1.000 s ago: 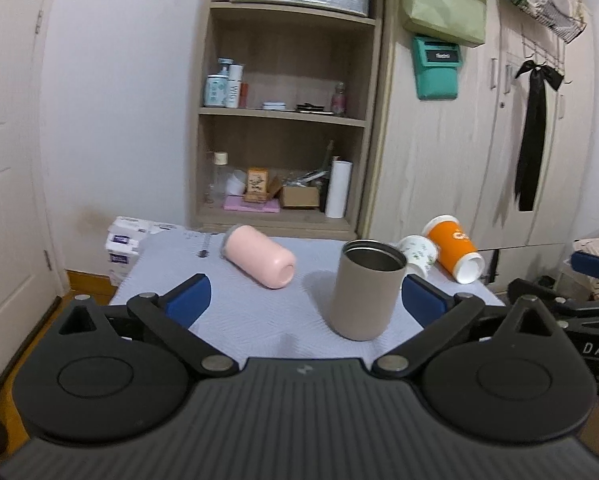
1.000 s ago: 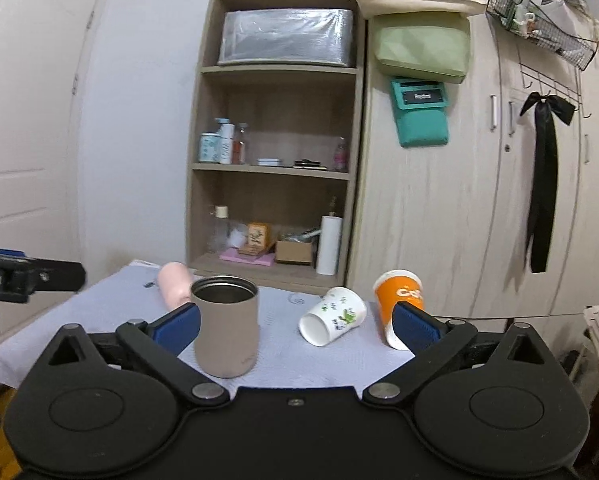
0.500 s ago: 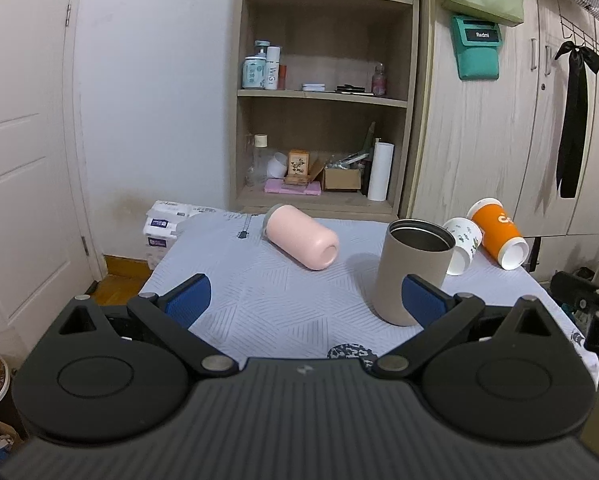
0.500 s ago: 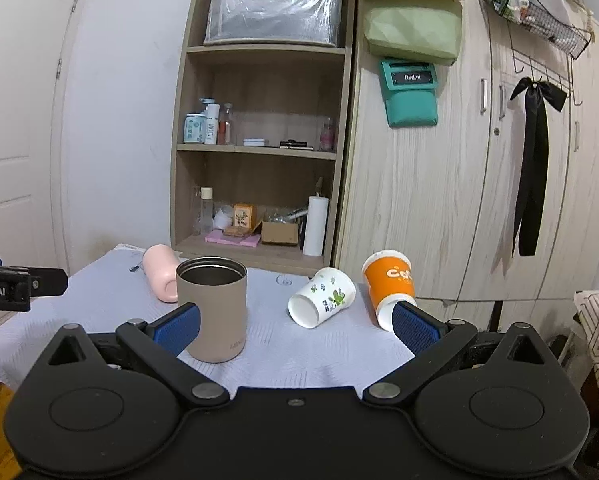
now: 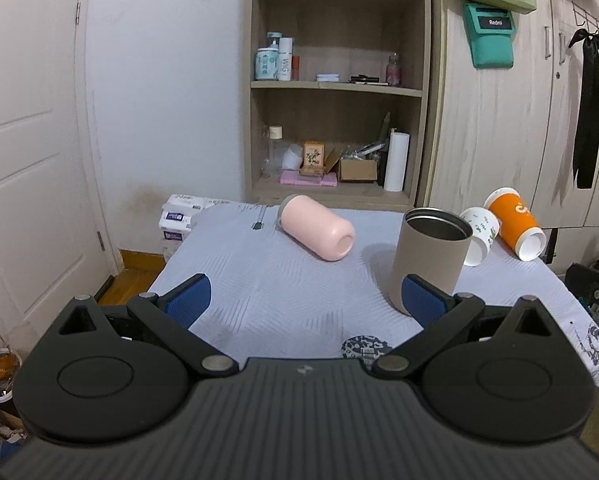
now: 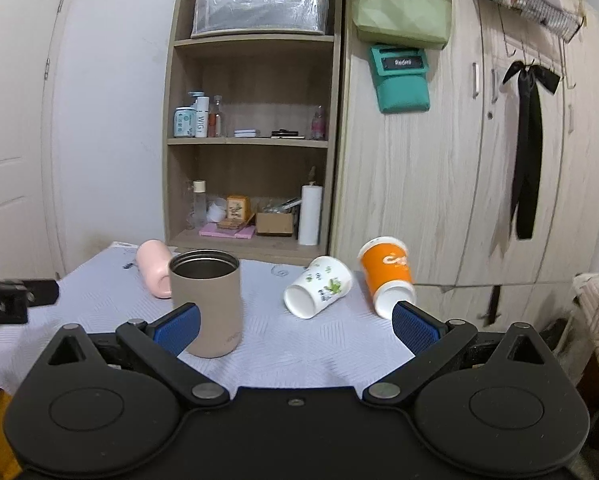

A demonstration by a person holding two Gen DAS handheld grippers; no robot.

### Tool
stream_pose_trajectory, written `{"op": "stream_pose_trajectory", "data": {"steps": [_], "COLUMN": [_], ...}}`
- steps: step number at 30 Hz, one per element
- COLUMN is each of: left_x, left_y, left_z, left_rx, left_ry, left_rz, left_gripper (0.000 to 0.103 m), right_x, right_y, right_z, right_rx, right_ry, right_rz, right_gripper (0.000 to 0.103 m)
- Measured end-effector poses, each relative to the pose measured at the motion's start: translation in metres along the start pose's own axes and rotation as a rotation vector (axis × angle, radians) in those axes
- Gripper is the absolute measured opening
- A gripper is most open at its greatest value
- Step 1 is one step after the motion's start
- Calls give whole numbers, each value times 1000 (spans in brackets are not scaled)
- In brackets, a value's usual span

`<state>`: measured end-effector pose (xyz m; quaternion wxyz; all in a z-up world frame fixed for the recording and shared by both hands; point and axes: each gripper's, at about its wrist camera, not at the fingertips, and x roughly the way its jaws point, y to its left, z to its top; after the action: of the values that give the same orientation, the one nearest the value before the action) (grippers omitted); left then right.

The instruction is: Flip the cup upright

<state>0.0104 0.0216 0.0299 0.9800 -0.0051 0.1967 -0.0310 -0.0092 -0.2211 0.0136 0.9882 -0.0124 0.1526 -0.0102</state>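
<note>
A beige steel-lined tumbler (image 5: 433, 258) (image 6: 206, 300) stands upright on the cloth-covered table (image 5: 279, 292) (image 6: 299, 344). A pink cup (image 5: 317, 232) (image 6: 153, 274) lies on its side behind it to the left. A white cup with green leaves (image 5: 478, 236) (image 6: 319, 292) and an orange cup (image 5: 515, 228) (image 6: 387, 276) lie on their sides to the right. My left gripper (image 5: 305, 300) is open and empty, back from the tumbler. My right gripper (image 6: 297, 326) is open and empty, in front of the white cup.
A wooden shelf unit (image 5: 335, 80) (image 6: 251, 140) and a wardrobe (image 6: 459, 160) stand behind the table. A white door (image 5: 31, 140) is at the left. Tissue packs (image 5: 179, 216) sit at the table's far left corner.
Both grippers have pulled back from the table, so the cups look farther away. Both stay open and empty. The cups have not moved.
</note>
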Motion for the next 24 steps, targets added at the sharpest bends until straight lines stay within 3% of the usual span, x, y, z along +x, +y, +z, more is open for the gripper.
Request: {"op": "stream_pose_trajectory", "data": {"steps": [13,24], "left_x": [12,2], "left_y": [-10,-8], "left_z": [-2,0], "left_rx": [23,-2], "left_ry": [40,-26], "left_rz": [0,-16], "left_gripper": [103,103], "right_x": [8,5], "right_y": [7,10], "right_z": [1,-1], "right_rx": [7,-2], "right_ry": [14,-2], "right_rz": [5,1], "right_gripper": [103,103]}}
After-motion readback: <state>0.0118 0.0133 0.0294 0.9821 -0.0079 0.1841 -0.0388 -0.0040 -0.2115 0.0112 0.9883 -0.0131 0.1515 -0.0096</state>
